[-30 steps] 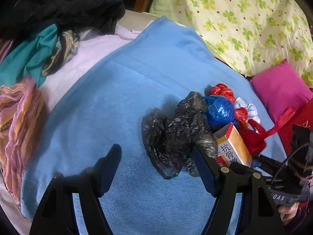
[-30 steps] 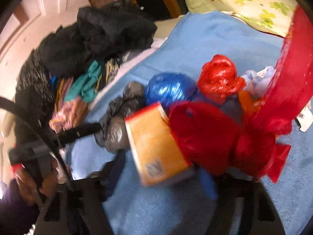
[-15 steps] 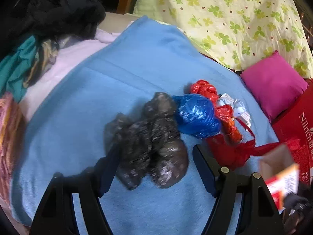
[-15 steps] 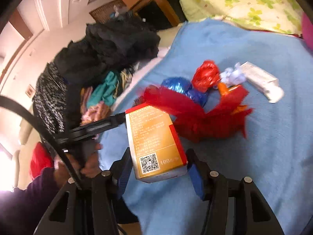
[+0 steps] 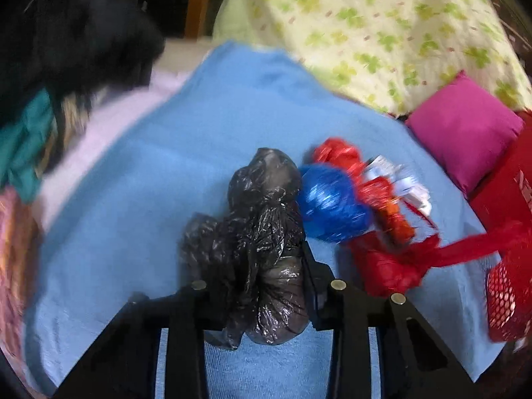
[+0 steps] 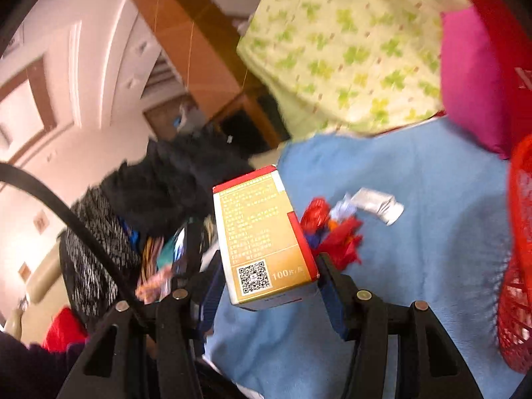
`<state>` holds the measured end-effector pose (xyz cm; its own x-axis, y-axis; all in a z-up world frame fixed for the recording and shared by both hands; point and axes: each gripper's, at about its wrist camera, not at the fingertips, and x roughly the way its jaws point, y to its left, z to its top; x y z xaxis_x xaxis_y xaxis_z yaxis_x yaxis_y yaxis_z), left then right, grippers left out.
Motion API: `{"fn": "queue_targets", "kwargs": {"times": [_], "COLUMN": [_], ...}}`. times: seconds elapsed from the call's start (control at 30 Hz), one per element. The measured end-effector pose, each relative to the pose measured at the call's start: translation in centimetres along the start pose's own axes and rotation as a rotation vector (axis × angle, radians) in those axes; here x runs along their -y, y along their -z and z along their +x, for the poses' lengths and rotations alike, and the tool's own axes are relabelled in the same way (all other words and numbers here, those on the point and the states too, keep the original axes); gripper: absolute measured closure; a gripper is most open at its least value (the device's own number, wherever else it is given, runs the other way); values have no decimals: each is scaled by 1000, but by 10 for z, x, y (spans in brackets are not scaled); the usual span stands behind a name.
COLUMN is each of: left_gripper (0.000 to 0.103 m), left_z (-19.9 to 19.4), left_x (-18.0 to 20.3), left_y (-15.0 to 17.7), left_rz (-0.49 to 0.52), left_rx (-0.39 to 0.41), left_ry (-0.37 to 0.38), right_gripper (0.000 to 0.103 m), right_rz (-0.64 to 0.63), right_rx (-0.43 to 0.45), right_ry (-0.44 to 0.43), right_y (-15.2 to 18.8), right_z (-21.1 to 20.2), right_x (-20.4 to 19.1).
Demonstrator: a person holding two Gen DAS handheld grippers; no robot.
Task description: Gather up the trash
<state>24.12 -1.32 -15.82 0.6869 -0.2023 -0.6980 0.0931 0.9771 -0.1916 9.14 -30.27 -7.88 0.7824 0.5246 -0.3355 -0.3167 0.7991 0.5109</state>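
Note:
A crumpled black plastic bag (image 5: 262, 232) lies on the blue blanket (image 5: 149, 183). My left gripper (image 5: 259, 276) is closing on its near end, and the pads press into it. To its right lie a blue bag ball (image 5: 332, 206), red bags (image 5: 382, 266) and white wrappers (image 5: 402, 183). My right gripper (image 6: 269, 266) is shut on a gold and red carton (image 6: 262, 232) with a QR code, held up above the blanket. Below it the red scraps (image 6: 342, 242) and a white tube (image 6: 379, 204) rest on the blanket.
A red mesh basket (image 5: 508, 292) stands at the right edge, also the red mesh basket (image 6: 518, 266) in the right wrist view. A pink cushion (image 5: 465, 133), a floral quilt (image 5: 382, 33) and a red box (image 5: 505, 183) lie behind. Piled clothes (image 5: 66, 50) fill the left.
My left gripper's jaws have come together on the black bag. My right gripper has lifted the carton off the trash pile and swung it up and away.

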Motion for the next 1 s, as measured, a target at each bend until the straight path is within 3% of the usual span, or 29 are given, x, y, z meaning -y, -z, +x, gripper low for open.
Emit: {"fn": "queue_targets", "kwargs": {"times": [0.17, 0.3, 0.47, 0.67, 0.87, 0.93, 0.97, 1.0], "left_gripper": [67, 67, 67, 66, 64, 55, 40, 33], "left_z": [-47, -75, -118, -141, -130, -126, -122, -118], "left_x": [25, 61, 138, 242, 328, 348, 357, 360], "left_y": [8, 14, 6, -4, 8, 16, 19, 19], "left_rz": [87, 95, 230, 341, 440, 465, 473, 471], "left_rx": [123, 130, 172, 122, 33, -9, -34, -41], "left_ry": [30, 178, 372, 588, 669, 684, 672, 662], "right_gripper": [46, 46, 46, 45, 44, 43, 41, 33], "right_rz": [19, 54, 142, 347, 530, 568, 596, 624], "right_rx": [152, 275, 425, 615, 639, 645, 655, 666], "right_ry": [85, 183, 304, 443, 497, 502, 504, 496], "right_y": [-11, -14, -16, -1, 12, 15, 16, 18], "right_z": [-35, -73, -125, -193, -217, -222, -225, -228], "right_x": [5, 16, 41, 72, 105, 110, 113, 116]}}
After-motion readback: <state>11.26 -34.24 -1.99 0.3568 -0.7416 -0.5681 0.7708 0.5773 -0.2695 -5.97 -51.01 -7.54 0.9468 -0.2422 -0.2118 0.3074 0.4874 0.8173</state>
